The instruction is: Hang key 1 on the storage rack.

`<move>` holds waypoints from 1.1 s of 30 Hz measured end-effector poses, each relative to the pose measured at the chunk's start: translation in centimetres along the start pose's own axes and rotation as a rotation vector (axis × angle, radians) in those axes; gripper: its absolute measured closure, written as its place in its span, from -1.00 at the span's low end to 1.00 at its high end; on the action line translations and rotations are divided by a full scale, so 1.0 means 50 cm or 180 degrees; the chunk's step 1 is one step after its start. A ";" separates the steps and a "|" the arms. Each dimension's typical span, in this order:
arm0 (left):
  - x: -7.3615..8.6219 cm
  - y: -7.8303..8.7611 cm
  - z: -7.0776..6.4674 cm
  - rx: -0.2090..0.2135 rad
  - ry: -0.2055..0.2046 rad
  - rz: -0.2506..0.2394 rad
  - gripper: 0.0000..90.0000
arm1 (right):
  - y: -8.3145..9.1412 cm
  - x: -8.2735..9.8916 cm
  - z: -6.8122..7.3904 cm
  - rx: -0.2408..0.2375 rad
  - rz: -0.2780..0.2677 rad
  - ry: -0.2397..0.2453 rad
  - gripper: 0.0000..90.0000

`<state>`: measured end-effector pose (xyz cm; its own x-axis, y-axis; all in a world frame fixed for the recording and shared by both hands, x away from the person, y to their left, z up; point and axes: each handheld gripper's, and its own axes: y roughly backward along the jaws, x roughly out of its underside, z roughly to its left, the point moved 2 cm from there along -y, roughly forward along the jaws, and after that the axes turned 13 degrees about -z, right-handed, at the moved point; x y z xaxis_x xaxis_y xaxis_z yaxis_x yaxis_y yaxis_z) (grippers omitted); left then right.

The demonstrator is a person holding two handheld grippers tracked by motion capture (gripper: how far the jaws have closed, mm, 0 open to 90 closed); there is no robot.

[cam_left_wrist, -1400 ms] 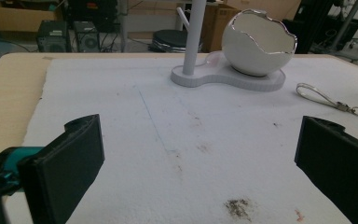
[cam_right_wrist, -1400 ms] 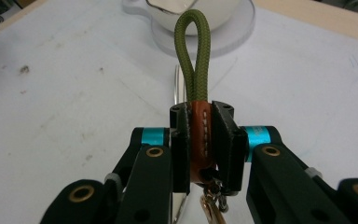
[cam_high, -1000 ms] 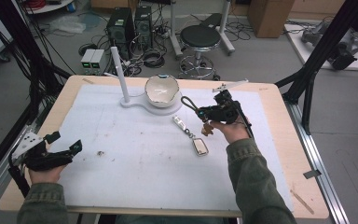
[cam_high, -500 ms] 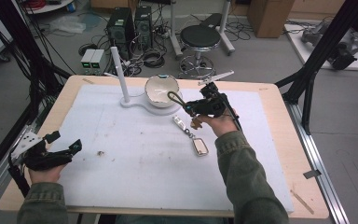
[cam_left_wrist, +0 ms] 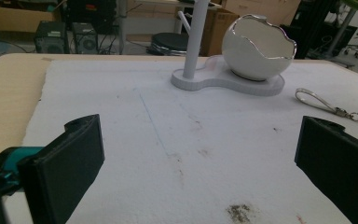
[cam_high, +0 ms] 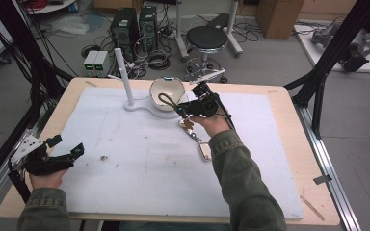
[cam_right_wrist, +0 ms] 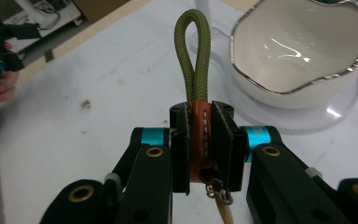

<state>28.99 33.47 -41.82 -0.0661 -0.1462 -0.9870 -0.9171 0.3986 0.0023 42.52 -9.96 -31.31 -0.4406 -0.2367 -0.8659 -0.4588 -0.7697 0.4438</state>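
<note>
Jaws of our right gripper (cam_right_wrist: 200, 140) pinch the brown leather tab of the olive cord loop (cam_right_wrist: 193, 56), lifted just left of the white bowl (cam_right_wrist: 303, 51). Near left, our left gripper (cam_left_wrist: 200, 172) gapes wide over bare mat.

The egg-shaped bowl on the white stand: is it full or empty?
Empty: the right gripper view shows the bowl with a bare, glossy white inside.

The bowl (cam_high: 167, 92) sits on its stand (cam_high: 142, 106) (post (cam_high: 124, 77) left), keyring (cam_high: 196, 140) in front.

right gripper (cam_high: 179, 109) jaws clamped shut; left gripper (cam_high: 65, 153) jaws wide apart.
</note>
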 end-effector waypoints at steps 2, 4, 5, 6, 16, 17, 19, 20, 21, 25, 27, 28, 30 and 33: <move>0.000 0.000 0.001 -0.0001 0.0012 -0.0002 -0.96 | -0.008 -0.005 0.004 -0.0024 0.0013 0.0000 0.73; 0.000 0.000 0.001 0.0003 0.0019 -0.0003 -0.96 | -0.016 -0.009 0.007 -0.0074 0.0032 -0.0024 0.73; 0.000 0.000 0.001 0.0003 0.0019 -0.0003 -0.96 | -0.020 -0.012 0.009 -0.0085 0.0037 -0.0022 0.73; 0.000 0.000 0.001 0.0007 0.0021 -0.0007 -0.96 | -0.024 -0.015 0.010 -0.0100 0.0045 -0.0034 0.73; 0.000 -0.001 0.002 0.0007 0.0036 -0.0018 -0.96 | -0.060 -0.041 0.026 -0.0202 0.0035 -0.0027 0.73; 0.000 -0.001 0.003 0.0009 0.0036 -0.0023 -0.96 | -0.068 -0.044 0.028 -0.0201 0.0041 -0.0042 0.73; -0.001 -0.001 0.004 0.0011 0.0032 -0.0017 -0.96 | -0.075 -0.049 0.031 -0.0206 0.0059 -0.0012 0.73; -0.001 -0.001 0.004 0.0011 0.0032 -0.0018 -0.96 | -0.079 -0.053 0.034 -0.0210 0.0064 0.0002 0.73; -0.001 -0.001 0.005 0.0010 0.0031 -0.0015 -0.96 | -0.083 -0.057 0.037 -0.0222 0.0073 0.0016 0.73; -0.001 -0.001 0.005 0.0015 0.0030 -0.0017 -0.96 | -0.096 -0.076 0.047 -0.0264 0.0046 0.0034 0.73; -0.001 -0.001 0.006 0.0018 0.0037 -0.0022 -0.96 | -0.103 -0.081 0.048 -0.0258 0.0039 0.0055 0.73; -0.001 -0.001 0.006 0.0018 0.0037 -0.0022 -0.96 | -0.106 -0.082 0.049 -0.0270 0.0034 0.0039 0.73; 0.000 -0.003 0.004 0.0030 0.0035 -0.0020 -0.96 | -0.112 -0.085 0.053 -0.0272 0.0049 0.0041 0.73; 0.001 -0.005 0.002 0.0042 0.0031 -0.0012 -0.96 | -0.120 -0.096 0.059 -0.0268 0.0055 0.0072 0.73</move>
<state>29.24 33.47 -41.87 -0.0665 -0.1565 -0.9854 -0.9121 0.4099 -0.0035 45.13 -2.45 -29.15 -0.4300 -0.2629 -0.8637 -0.3844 -0.8123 0.4386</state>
